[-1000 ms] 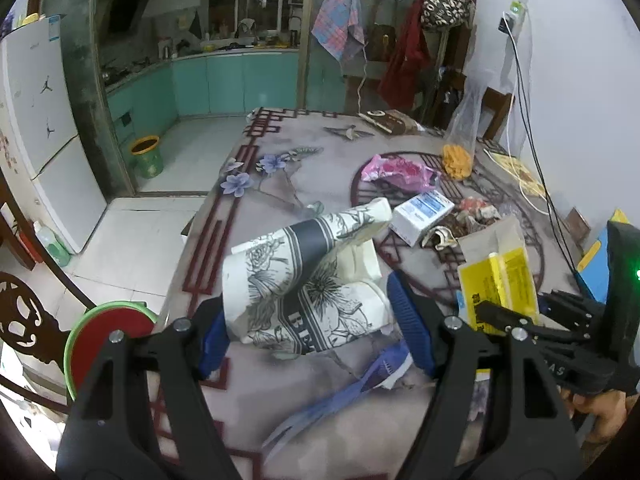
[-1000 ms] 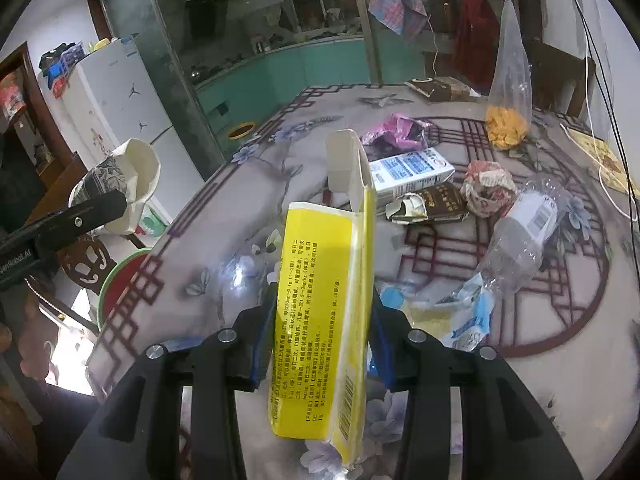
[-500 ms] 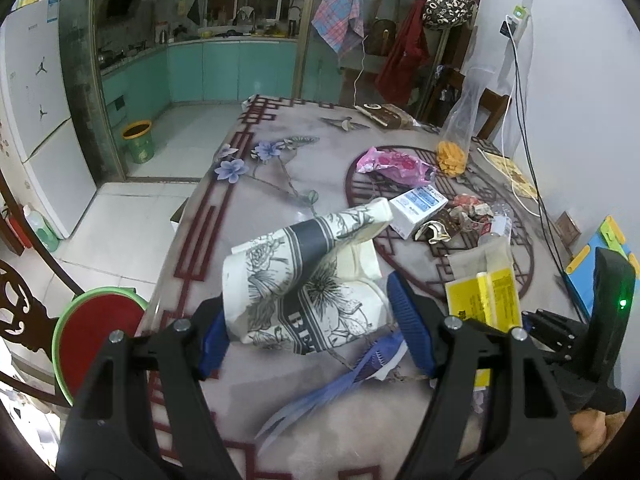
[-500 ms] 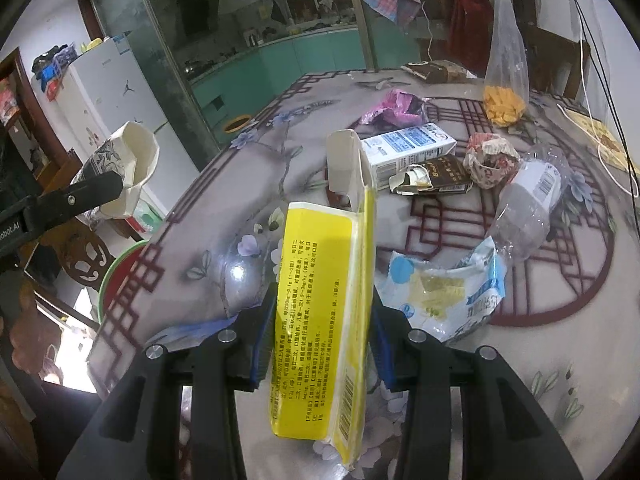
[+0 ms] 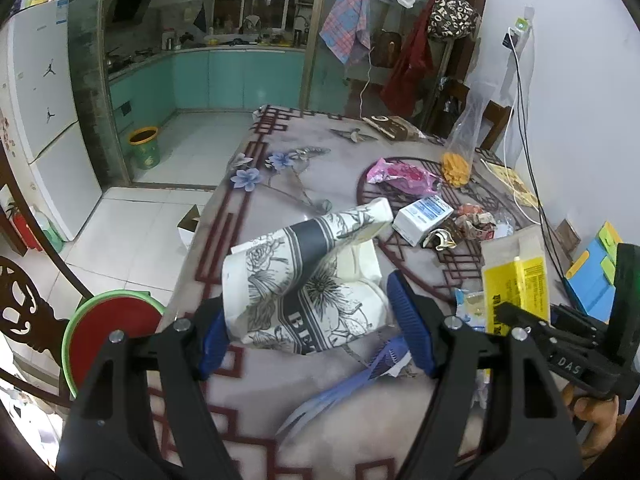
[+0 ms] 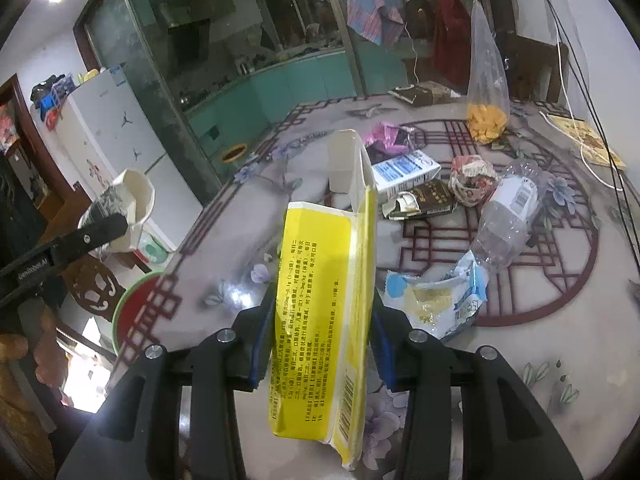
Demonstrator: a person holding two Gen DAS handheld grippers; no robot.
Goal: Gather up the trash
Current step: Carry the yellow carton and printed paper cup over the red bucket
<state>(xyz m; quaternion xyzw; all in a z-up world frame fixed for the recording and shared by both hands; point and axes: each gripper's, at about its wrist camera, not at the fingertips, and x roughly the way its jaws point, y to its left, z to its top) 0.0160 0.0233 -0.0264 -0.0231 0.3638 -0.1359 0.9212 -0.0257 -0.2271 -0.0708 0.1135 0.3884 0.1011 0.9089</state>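
Observation:
My left gripper (image 5: 316, 328) is shut on a crushed paper cup (image 5: 304, 284) with a black-and-white flower print, held above the table's near left part. The cup also shows at the left in the right wrist view (image 6: 120, 208). My right gripper (image 6: 320, 344) is shut on a flattened yellow carton (image 6: 324, 308), held upright above the table; the carton shows at the right in the left wrist view (image 5: 516, 284). More trash lies on the table: a blue-white milk carton (image 6: 404, 172), a crushed clear bottle (image 6: 508, 212), a pink wrapper (image 5: 400, 176), a torn blue packet (image 6: 436, 300).
A red bin with a green rim (image 5: 108, 324) stands on the floor left of the table (image 5: 280, 184). A clear bag with orange snacks (image 6: 488, 92) stands at the far side. A crumpled paper ball (image 6: 474, 180), a dark wrapper (image 6: 424, 200) and cables (image 5: 520, 120) lie to the right.
Both grippers have pulled back and risen slightly with their loads; the table trash looks farther off. Both grips are unchanged.

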